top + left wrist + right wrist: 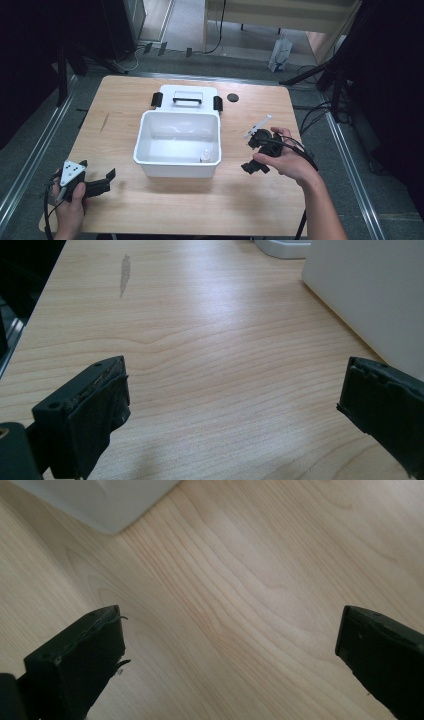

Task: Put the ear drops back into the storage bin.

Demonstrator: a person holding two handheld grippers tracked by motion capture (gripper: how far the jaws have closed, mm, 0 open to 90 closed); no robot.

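Sitting mid-table, white bin [177, 145] long axis left-right, lid [187, 99] behind, left tongs [232, 410] spread, right tongs [230, 655] spread.

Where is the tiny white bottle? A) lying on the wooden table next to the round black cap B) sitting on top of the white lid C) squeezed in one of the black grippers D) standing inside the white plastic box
D: in the high view the tiny white bottle stands inside the open white plastic box, near its front right corner.
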